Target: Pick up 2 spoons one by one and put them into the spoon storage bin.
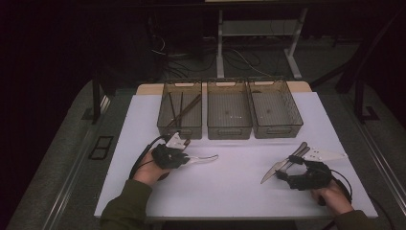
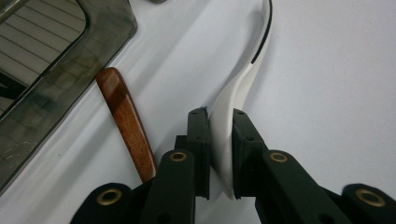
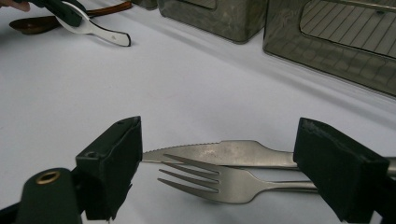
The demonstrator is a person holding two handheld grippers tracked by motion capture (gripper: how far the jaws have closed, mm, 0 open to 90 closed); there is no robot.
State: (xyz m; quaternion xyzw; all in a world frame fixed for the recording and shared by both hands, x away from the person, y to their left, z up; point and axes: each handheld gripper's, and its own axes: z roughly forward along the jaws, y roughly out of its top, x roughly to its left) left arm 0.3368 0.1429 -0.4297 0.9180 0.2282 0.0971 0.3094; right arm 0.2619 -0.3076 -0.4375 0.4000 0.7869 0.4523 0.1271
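Pinching the white spoon (image 2: 236, 93) — left gripper (image 2: 219, 116) clamped, right gripper (image 3: 219, 154) agape.

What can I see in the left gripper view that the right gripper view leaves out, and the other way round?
Left gripper view alone: the left gripper up close, its jaws shut on a white spoon, with a brown wooden handle lying beside it.

Right gripper view alone: the right gripper, jaws open, with a metal fork and a serrated knife lying on the table between them, not gripped.

Both: the white table, the smoky plastic bins and that white spoon, seen far off from the right gripper.
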